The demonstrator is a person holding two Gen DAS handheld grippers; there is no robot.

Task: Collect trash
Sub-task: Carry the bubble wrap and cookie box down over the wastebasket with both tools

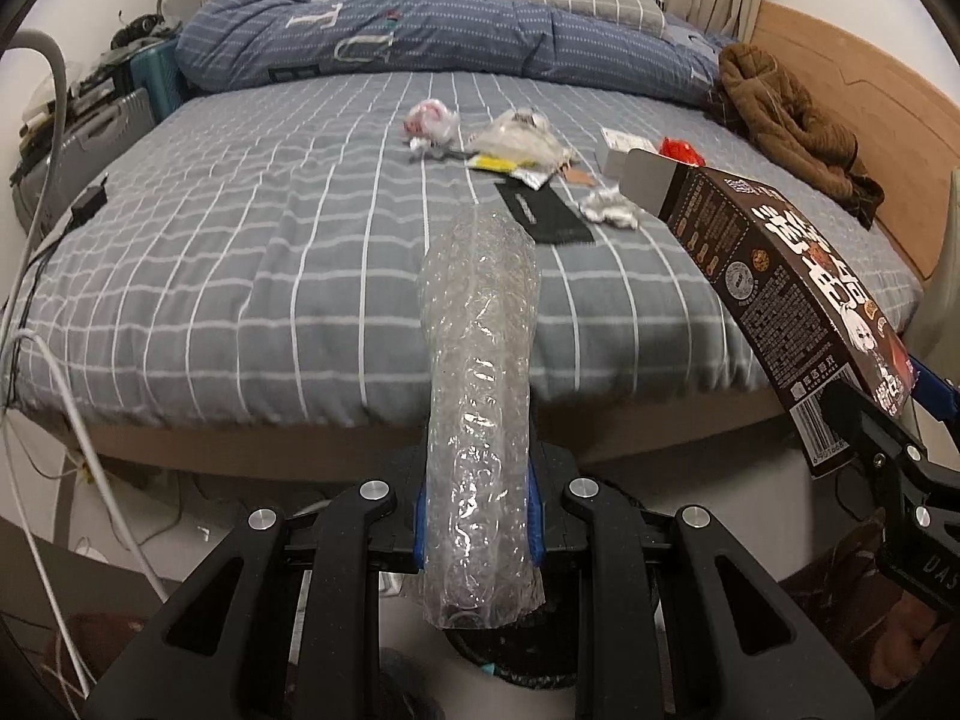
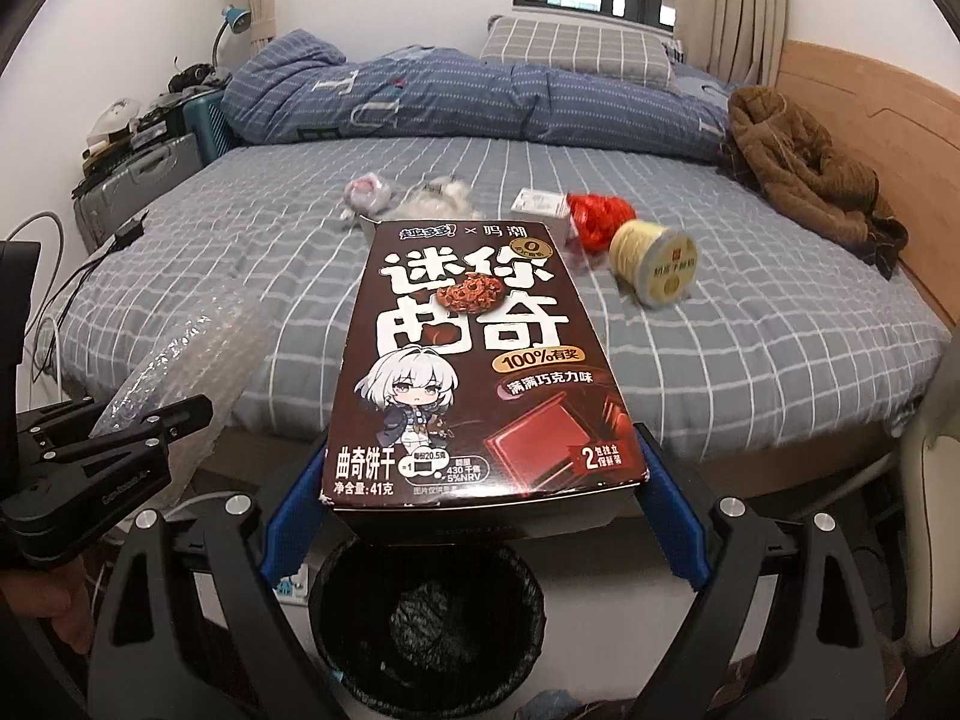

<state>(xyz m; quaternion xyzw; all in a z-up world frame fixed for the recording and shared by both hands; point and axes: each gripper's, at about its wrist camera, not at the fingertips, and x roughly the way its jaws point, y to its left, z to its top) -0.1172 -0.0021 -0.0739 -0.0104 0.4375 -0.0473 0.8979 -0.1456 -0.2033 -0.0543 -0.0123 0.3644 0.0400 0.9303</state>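
Two tongs are recorded. The left tongs (image 1: pixel 477 516) are closed on one roll of bubble wrap (image 1: pixel 480 396), a clear, dimpled, roughly cylindrical piece that is gripped near its lower end between blue pads and projects upward past the bed edge. The right tongs (image 2: pixel 480 516) are clamped across the near end of one cookie box (image 2: pixel 480 372), a flat rectangular carton of dark brown printed card, held with its front face up. One bin (image 2: pixel 429 618) is noted directly below the box; it is round and lined with a black crinkled bag.

One bed (image 1: pixel 240 276) is covered by a grey sheet with a white grid. The loose items counted on it are:
- one red crumpled wrapper (image 2: pixel 600 219), touching one small white box (image 2: pixel 540 207);
- one pale yellow lidded cup (image 2: pixel 654 264), lying on its side just beside the red wrapper;
- one black flat sachet (image 1: pixel 543 213);
- one white crumpled tissue (image 1: pixel 609 207);
- one clear plastic bag (image 1: pixel 519 135);
- one pink-and-white crumpled bag (image 1: pixel 429 120).

One blue quilt (image 1: pixel 420 42) and one brown garment (image 1: pixel 792 120) lie toward the far side.
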